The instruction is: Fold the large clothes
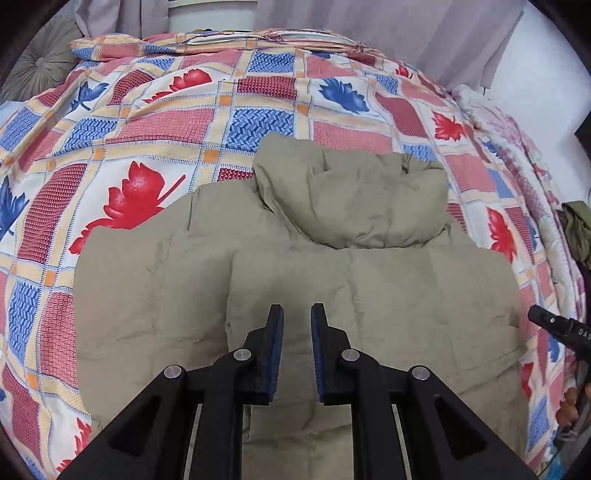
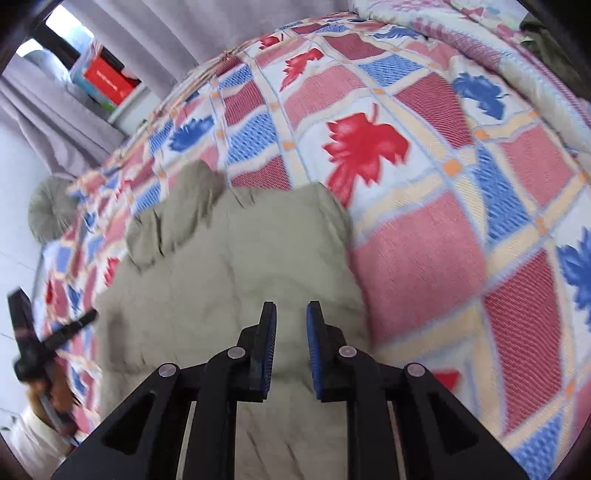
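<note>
Lying flat on the bed, the khaki padded jacket [image 1: 295, 295] rests with its hood [image 1: 351, 199] pointing away from you and its quilted body spread toward the bottom of both wrist views. Your left gripper [image 1: 297, 347] hangs over the middle of the jacket's body with its blue-padded fingers [image 1: 275, 350] drawn close, a narrow gap between them and no fabric caught in it. Your right gripper [image 2: 291, 347] hovers above the jacket's right part, its fingers [image 2: 267, 350] likewise narrow and holding nothing; that view is smeared by motion blur. Under the jacket you have a bedspread [image 1: 147, 122] printed in red, blue and cream checks with red and blue leaves, rumpled into soft ridges. At the far edge lies a matching pillow [image 1: 207, 40], and a round grey tufted cushion [image 1: 40, 66] sits at the far left corner. Pale lilac curtains [image 1: 388, 29] hang behind the bed. In the right view a red box [image 2: 107, 81] stands on a ledge by the window, and a pale floral quilt [image 1: 517, 140] is bunched along the bed's right side.
</note>
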Motion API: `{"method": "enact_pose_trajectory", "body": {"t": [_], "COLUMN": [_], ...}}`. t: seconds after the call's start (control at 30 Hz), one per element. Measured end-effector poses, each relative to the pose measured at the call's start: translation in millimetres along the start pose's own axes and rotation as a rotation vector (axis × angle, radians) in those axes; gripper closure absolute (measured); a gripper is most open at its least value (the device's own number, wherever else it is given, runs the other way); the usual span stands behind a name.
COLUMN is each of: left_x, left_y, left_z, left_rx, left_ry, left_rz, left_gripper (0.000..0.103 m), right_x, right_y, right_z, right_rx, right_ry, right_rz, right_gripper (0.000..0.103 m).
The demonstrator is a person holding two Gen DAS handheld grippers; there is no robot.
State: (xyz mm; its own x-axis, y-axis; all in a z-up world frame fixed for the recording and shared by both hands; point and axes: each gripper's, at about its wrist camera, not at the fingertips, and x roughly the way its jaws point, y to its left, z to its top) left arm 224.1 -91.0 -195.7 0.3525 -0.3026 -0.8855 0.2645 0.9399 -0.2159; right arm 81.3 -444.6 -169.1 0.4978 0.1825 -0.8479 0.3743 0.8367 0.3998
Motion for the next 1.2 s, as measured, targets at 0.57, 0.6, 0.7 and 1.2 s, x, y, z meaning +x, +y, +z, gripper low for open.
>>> {"method": "enact_pose_trajectory", "body": {"t": [0.57, 0.6, 0.7, 1.2], "left_x": [42, 38, 20, -82], "left_y": [12, 14, 21, 56], "left_z": [-19, -18, -16, -88], "left_rx": [-0.025, -0.036, -0.061, -0.05], "left_ry": [0.032, 0.032, 0.015, 0.053], "left_rz": [0.074, 0.077, 0.103, 0.133], "left_gripper": [0.086, 0.086, 0.086, 0.086], "right_x": [55, 50, 34, -36], "right_y": [-34, -39, -50, -28], "right_z": [-8, -8, -10, -99], "right_rx": [0.006, 0.022, 0.058, 0.164], "right_ry": [0.015, 0.016, 0.009, 0.081], "right_rz": [-0.117, -0.13, -0.205, -0.126], "right_gripper": [0.089, 0.089, 0.082, 0.059]}}
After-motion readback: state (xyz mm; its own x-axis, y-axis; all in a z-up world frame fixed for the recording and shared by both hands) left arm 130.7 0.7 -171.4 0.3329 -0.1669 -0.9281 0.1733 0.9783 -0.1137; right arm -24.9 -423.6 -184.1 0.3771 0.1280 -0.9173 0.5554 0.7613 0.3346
